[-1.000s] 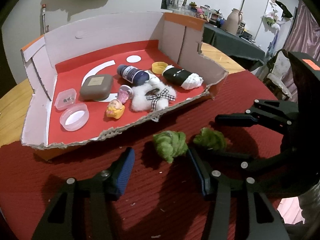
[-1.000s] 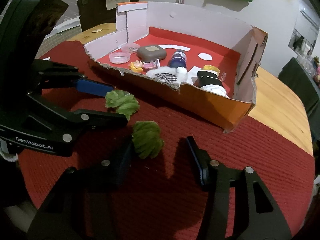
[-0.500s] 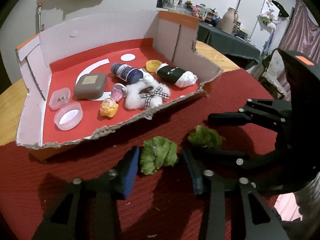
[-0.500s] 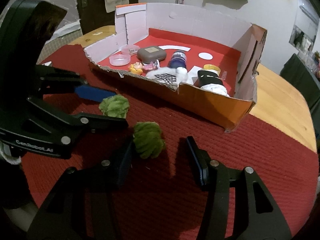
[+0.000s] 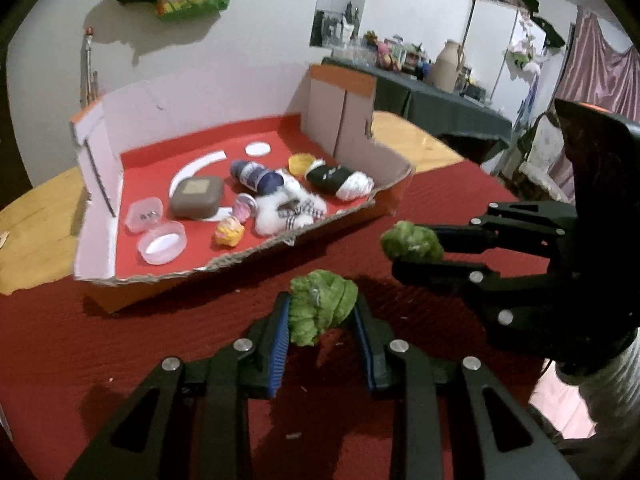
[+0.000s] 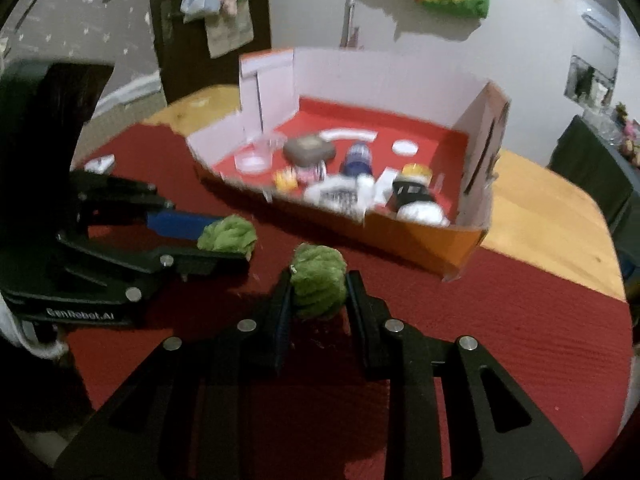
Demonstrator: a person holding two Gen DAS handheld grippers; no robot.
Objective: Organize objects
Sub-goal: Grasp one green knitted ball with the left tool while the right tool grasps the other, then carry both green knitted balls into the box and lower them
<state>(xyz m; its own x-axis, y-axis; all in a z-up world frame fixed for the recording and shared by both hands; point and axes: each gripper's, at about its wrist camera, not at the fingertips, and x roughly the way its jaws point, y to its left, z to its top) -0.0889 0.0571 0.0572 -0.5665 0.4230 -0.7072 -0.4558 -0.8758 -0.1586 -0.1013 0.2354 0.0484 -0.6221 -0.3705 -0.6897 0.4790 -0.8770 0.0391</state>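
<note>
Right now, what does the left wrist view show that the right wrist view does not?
Only the left wrist view shows the beige jug on a far counter and a pink curtain. Only the right wrist view shows the dark door with hanging bags. Both show the cardboard box, and each pair of tongs, left and right, holding a green pom-pom.

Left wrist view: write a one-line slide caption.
Left gripper closing on a green pompom; right gripper holds another beside the cardboard box.
</note>
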